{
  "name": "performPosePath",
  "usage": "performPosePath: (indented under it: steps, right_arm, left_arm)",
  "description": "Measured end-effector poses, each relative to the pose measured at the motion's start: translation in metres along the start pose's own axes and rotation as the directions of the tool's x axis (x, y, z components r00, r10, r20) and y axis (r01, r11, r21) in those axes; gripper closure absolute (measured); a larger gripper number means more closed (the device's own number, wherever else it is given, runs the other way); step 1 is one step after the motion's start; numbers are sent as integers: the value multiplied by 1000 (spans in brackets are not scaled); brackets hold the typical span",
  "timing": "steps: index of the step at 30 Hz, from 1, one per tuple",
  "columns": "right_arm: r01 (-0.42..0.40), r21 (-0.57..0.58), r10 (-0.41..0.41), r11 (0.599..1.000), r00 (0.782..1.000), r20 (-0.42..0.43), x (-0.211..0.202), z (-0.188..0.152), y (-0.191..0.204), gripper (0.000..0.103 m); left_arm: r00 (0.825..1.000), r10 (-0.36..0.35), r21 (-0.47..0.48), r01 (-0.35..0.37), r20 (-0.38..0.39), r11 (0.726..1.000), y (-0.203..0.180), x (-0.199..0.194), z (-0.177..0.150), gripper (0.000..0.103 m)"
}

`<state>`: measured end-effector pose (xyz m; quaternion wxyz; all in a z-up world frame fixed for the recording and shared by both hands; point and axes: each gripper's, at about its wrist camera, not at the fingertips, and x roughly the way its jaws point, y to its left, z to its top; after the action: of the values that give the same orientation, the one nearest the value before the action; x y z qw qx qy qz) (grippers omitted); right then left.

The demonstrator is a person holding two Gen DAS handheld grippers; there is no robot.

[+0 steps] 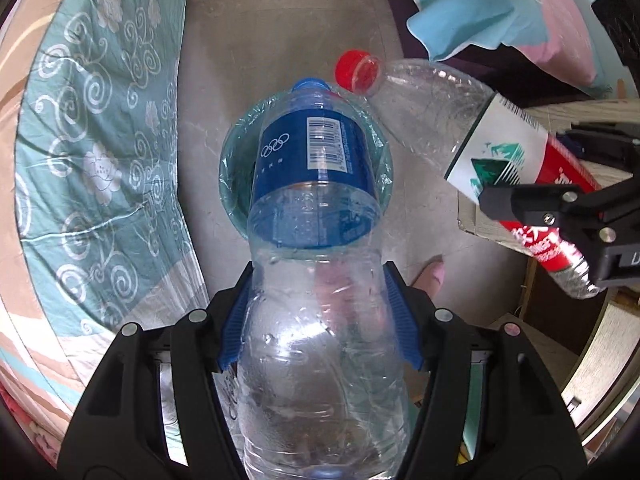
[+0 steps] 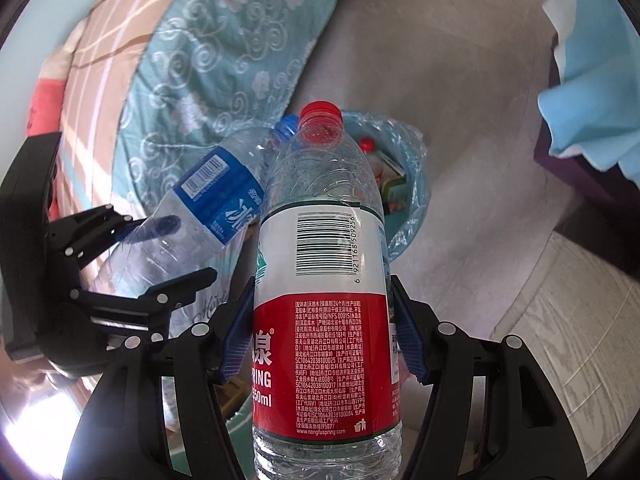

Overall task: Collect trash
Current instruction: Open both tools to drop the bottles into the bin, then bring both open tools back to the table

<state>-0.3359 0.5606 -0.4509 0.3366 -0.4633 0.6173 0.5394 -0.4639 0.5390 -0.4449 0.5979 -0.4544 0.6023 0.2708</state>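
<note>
Left gripper point(image 1: 320, 320) clamps blue-label bottle point(image 1: 312, 184); right gripper point(image 2: 320, 328) clamps red-label bottle point(image 2: 320, 300); bin point(image 1: 236, 200) mostly hidden.

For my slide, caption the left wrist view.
Left tongs hold a blue-label bottle cap-down over the lined bin; red-cap bottle alongside.

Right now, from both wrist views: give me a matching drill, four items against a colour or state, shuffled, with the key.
Things:
1. blue-label bottle
2. red-label bottle
3. trash bin
4. floor

States:
A. lined with a thin plastic bag, already holds a bottle
B. clamped in the right gripper, red cap
C. bare grey-beige surface
D. clamped in the left gripper, blue cap

Pairs: 1-D, 2-B, 3-A, 4-C
</note>
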Motion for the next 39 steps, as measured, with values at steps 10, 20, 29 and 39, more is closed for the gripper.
performPosePath:
  steps: [10, 20, 29, 39]
  right_arm:
    - [1, 83, -2, 997, 1000, 17, 7, 16, -15, 23]
    - [-2, 81, -2, 997, 999, 46, -12, 12, -23, 23]
    - [7, 76, -21, 997, 981, 191, -55, -9, -20, 18]
    - [104, 8, -97, 995, 888, 449, -192, -74, 14, 17]
  left_arm:
    - [999, 37, -4, -37, -9, 999, 2, 7, 8, 22]
    - [997, 69, 37, -70, 32, 997, -5, -6, 10, 16]
    - [991, 112, 10, -113, 71, 994, -12, -30, 4, 14]
    - [937, 215, 224, -281, 276, 933, -78, -132, -9, 7]
